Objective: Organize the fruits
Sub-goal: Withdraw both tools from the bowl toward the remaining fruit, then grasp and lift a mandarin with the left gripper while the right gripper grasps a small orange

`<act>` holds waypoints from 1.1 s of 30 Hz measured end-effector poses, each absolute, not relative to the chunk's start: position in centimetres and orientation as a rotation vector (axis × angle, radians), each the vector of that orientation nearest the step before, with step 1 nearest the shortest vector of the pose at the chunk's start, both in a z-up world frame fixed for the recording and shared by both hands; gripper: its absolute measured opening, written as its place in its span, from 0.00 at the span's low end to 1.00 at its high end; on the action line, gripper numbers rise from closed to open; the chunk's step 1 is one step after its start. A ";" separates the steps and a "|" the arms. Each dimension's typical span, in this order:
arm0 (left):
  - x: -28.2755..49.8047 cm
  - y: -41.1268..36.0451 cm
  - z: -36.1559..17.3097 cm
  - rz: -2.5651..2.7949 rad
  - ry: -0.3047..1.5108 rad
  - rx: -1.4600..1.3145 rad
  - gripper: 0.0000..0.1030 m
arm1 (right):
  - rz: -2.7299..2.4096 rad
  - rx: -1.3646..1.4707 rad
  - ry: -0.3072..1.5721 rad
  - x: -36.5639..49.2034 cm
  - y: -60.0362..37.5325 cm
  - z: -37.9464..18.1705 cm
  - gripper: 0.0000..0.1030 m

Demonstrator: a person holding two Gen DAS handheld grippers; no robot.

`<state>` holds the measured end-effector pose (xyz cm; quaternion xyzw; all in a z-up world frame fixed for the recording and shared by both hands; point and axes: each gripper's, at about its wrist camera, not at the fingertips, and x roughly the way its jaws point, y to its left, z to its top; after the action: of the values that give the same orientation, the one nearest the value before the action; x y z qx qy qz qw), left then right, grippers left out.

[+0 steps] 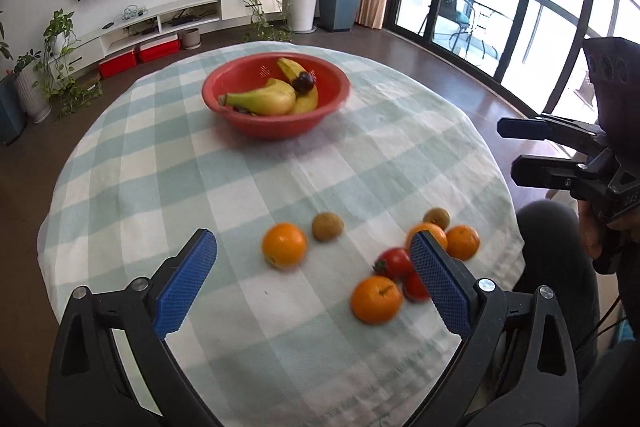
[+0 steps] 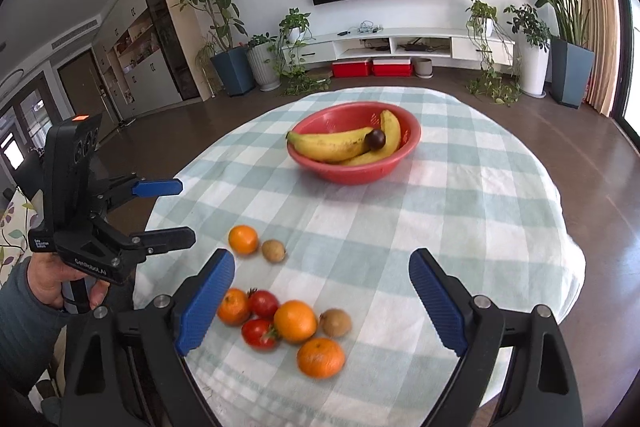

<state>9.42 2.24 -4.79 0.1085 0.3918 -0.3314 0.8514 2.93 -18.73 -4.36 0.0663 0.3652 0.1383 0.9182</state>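
Fruit is in two places on the checked tablecloth (image 2: 460, 211): two bananas (image 2: 336, 147) and a dark plum (image 2: 376, 139) lie in the red bowl (image 2: 360, 175), while oranges (image 2: 295, 321), tomatoes (image 2: 263, 303) and kiwis (image 2: 335, 323) sit loose near the front edge. Both the left tongs (image 1: 314, 263) and the right tongs (image 2: 322, 291) are wide open and hold nothing. White letters on the left tongs read "GenRobot.AI" in the right wrist view; the small label beside them is too tiny to read

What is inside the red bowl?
The red bowl holds two bananas and a small dark round fruit resting on them. Anything beneath the bananas is hidden.
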 end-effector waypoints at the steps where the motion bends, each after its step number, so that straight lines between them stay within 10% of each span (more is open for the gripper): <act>1: 8.5 1.9 -5.3 -0.713 0.829 0.242 0.96 | 0.288 0.139 0.763 2.4 -18.5 -4.7 0.88; 22: 8.1 -0.7 -10.5 -0.748 0.956 0.287 0.94 | 0.222 0.136 0.944 0.7 -16.1 -9.4 0.62; 33: 8.9 -2.9 -11.7 -0.815 1.001 0.342 0.52 | 0.203 0.160 0.969 0.8 -16.9 -9.7 0.56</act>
<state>8.93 -2.87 -11.69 0.1585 0.4639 -0.3780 0.7853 0.77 -16.93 -9.74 0.0767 0.4646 0.0972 0.8768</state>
